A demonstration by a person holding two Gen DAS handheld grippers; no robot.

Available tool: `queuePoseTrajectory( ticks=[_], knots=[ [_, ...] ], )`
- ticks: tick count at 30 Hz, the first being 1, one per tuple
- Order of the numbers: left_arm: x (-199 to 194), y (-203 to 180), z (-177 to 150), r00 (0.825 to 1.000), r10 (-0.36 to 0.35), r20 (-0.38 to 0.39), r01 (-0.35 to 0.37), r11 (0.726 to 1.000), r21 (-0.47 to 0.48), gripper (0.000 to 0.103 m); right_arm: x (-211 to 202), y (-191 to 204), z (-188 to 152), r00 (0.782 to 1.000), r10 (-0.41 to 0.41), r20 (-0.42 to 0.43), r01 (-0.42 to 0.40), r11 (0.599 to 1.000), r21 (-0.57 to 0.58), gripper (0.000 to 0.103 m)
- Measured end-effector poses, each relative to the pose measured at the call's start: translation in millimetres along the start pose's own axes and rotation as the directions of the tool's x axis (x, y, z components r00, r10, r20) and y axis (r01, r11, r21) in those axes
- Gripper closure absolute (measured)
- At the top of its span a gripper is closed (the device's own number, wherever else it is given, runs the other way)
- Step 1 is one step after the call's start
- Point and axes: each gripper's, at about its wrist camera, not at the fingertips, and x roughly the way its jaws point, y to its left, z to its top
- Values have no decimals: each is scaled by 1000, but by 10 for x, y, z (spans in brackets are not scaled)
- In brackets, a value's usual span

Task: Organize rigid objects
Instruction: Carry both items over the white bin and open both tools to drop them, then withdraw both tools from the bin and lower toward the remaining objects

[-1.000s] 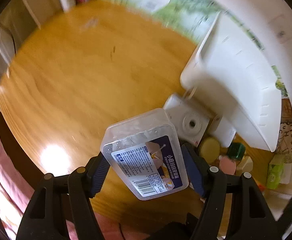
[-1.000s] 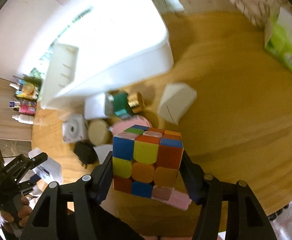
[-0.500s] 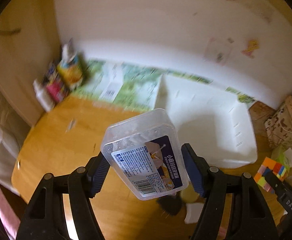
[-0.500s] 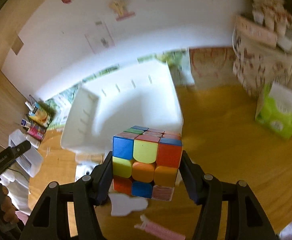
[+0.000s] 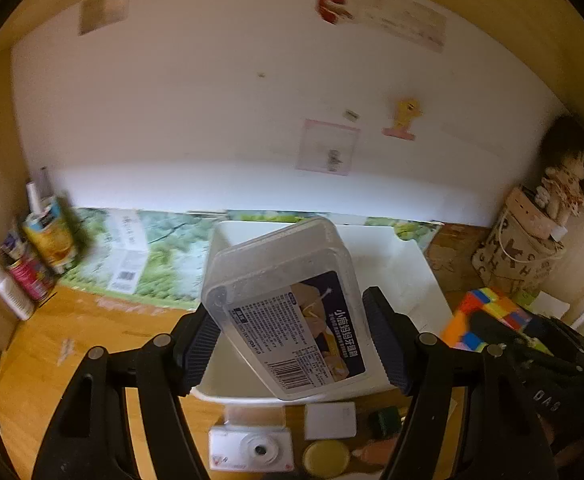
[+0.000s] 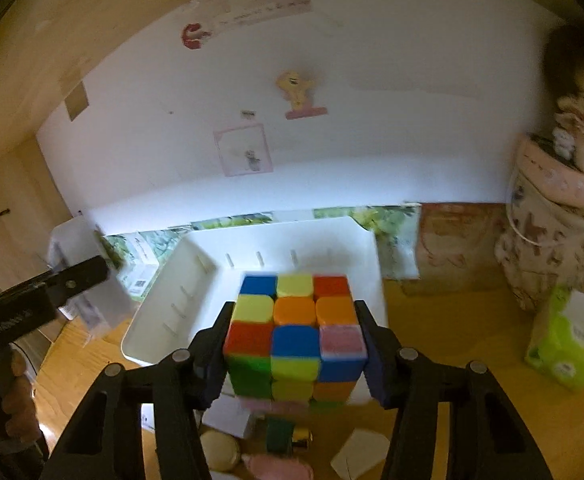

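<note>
Left wrist view: the left hand-held gripper [image 5: 292, 344] is clamped on one clear plastic box [image 5: 287, 304], up over the one white bin [image 5: 408, 272]; one small white camera [image 5: 251, 450] sits on the tabletop [image 5: 51, 352] below.

Right wrist view: the right hand-held gripper [image 6: 296, 348] grips one puzzle cube [image 6: 296, 332], its jaws just closing tighter, above that bin's near end [image 6: 171, 312]. One green tissue pack [image 6: 564, 344] lies well right.

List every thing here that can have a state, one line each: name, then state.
Left gripper: shut on the clear plastic toothpick box.
Clear plastic toothpick box: lid closed, held tilted above the bin.
Right gripper: jaws just closing; shut on the multicoloured puzzle cube.
Multicoloured puzzle cube: scrambled, held off the table.
White plastic bin: open-topped, nothing visible inside.
Small white camera: lying on the wooden table.
</note>
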Motion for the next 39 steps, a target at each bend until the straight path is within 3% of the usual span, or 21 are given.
queuePoseTrajectory(
  ticks=[10,21,24,27,33,39],
  knots=[
    [420,-186,-17,999,-16,-42,19,998,65,30,386,-92,-56,998,-4,-62,4,1000,5,47],
    [637,-168,-53,993,-43,-109,47,998,38,25,470,-137,-69,996,3,-89,-1,1000,18,45],
    [577,-176,-37,995,-55,-82,57,998,26,14,421,-125,-59,997,-8,-72,9,1000,7,30],
    [504,-186,-15,996,-50,-70,52,998,28,13,348,-105,-47,998,-19,-66,19,1000,4,29],
    [252,-186,10,999,43,-21,-42,998,45,13,137,-41,-29,997,-61,-39,60,998,-16,22],
    [-33,-140,-9,998,60,22,-61,997,39,13,-102,34,-63,995,-96,-24,96,995,-23,21]
  ],
)
